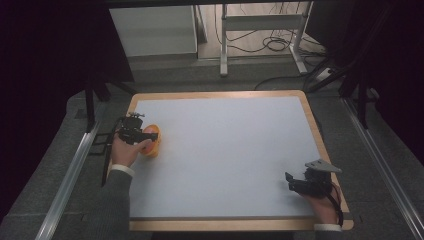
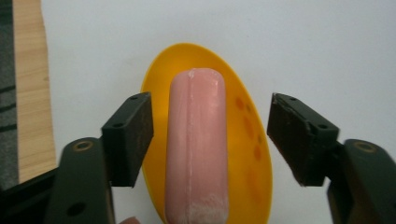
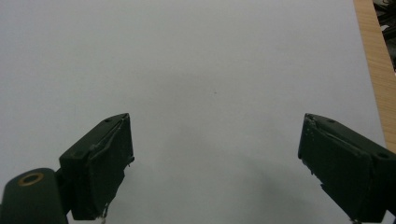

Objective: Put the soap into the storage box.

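Observation:
A yellow oval dish [image 2: 243,140] lies on the white table top [image 1: 225,145] near its left edge, with a pink sausage [image 2: 196,140] lying lengthwise in it. My left gripper [image 2: 212,109] hovers over the dish, open, one jaw on each side of the sausage and neither touching it. In the high view the left gripper [image 1: 150,135] covers part of the orange-yellow dish [image 1: 154,149]. My right gripper [image 1: 295,182] sits at the table's front right corner. In its own view the right gripper [image 3: 215,135] is open over bare white surface with nothing between the jaws.
The table has a wooden border [image 1: 310,115]. Metal rails [image 1: 70,175] run along both sides on grey carpet. Behind the table stand a white cabinet [image 1: 155,30], a desk frame [image 1: 223,45] and loose cables [image 1: 275,45].

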`<state>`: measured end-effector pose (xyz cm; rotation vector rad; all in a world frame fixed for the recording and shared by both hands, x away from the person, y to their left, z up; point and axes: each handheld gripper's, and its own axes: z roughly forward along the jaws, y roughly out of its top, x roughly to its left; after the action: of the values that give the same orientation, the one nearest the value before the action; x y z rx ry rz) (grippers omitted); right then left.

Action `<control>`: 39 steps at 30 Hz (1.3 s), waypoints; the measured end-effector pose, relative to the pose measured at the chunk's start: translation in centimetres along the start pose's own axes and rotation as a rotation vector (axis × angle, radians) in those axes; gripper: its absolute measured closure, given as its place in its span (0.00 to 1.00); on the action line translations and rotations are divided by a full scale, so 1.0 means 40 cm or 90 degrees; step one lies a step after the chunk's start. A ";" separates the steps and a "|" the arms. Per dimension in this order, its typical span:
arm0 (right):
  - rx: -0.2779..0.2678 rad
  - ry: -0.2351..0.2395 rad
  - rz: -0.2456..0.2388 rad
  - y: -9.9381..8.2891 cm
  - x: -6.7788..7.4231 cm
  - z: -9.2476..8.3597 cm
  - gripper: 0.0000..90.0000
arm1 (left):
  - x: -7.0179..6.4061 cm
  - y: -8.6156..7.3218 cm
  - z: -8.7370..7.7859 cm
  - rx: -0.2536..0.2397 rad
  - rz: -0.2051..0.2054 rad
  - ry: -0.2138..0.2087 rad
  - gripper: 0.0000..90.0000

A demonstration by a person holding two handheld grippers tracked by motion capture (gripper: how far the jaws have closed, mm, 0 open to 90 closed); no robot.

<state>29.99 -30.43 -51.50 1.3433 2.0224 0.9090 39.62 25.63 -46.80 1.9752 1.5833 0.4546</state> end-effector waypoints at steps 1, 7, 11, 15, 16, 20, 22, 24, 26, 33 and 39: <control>0.000 0.000 0.000 0.000 0.000 0.000 0.11 | -0.002 -0.001 -0.005 -0.004 0.002 -0.002 0.33; 0.002 -0.002 0.003 -0.002 -0.003 0.002 0.11 | -0.017 -0.009 -0.044 -0.044 0.013 -0.038 0.31; 0.003 -0.003 0.002 -0.001 -0.001 0.002 0.11 | -0.041 -0.018 -0.064 -0.054 0.034 -0.059 0.31; 0.001 -0.003 0.001 0.000 0.000 0.000 0.11 | -0.069 -0.039 -0.077 -0.066 0.045 -0.088 0.30; 0.000 -0.002 0.001 -0.001 0.000 -0.001 0.11 | -0.076 -0.045 -0.078 -0.067 0.049 -0.095 0.30; -0.003 -0.006 0.003 -0.001 -0.002 -0.004 0.11 | -0.103 -0.072 -0.086 -0.082 0.073 -0.115 0.31; -0.004 -0.007 0.001 0.000 -0.001 -0.005 0.11 | -0.115 -0.086 -0.088 -0.086 0.077 -0.127 0.32; -0.005 -0.006 -0.001 0.000 0.000 -0.005 0.11 | -0.127 -0.103 -0.088 -0.084 0.082 -0.143 0.32; -0.006 -0.007 -0.003 0.001 0.002 -0.005 0.11 | -0.139 -0.124 -0.086 -0.084 0.087 -0.156 0.32; -0.008 -0.009 -0.006 0.002 0.005 -0.006 0.11 | -0.161 -0.195 -0.081 -0.107 0.103 -0.166 0.34; -0.007 -0.012 -0.010 0.002 0.006 -0.004 0.11 | -0.161 -0.238 -0.066 -0.107 0.104 -0.171 0.35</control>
<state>29.83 -30.24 -51.37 1.3235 2.0073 0.8957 29.14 21.35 -50.07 1.9513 1.1866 0.3565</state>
